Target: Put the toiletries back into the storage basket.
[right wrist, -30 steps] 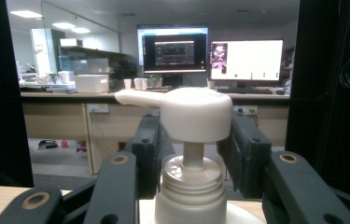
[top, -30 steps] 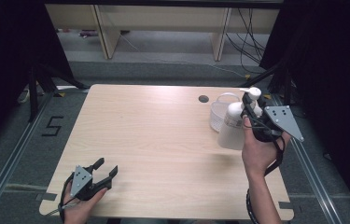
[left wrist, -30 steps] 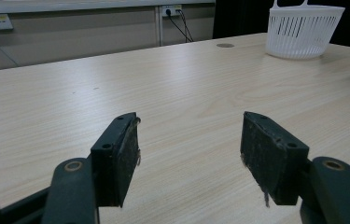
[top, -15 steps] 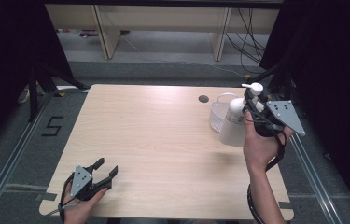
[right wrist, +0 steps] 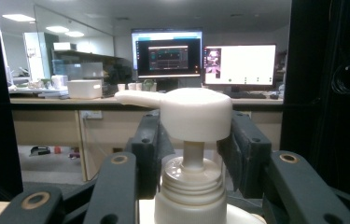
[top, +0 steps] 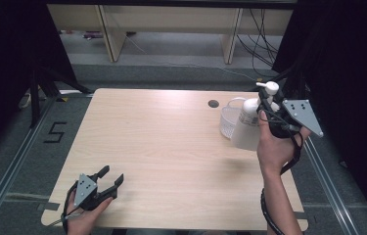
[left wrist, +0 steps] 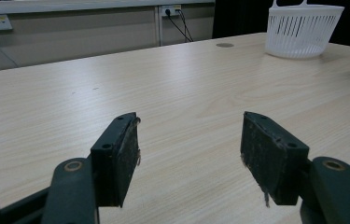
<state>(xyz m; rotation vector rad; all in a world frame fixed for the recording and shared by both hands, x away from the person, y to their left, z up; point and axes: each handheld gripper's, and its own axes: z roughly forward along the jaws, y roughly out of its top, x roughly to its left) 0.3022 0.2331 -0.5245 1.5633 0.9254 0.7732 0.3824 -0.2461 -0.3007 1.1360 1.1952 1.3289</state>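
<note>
White pump bottle (top: 247,128), translucent body, upright

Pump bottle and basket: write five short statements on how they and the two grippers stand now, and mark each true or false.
1. The right gripper is shut on the pump bottle. True.
2. The pump bottle lies flat on the table. False: it is held upright above the table, beside the basket.
3. The left gripper is open with nothing between its fingers. True.
4. The white basket stands at the near left corner of the table. False: it stands toward the far right, near the round hole.
5. The bottle's pump head rises above the right gripper's fingers in the right gripper view. True.
</note>
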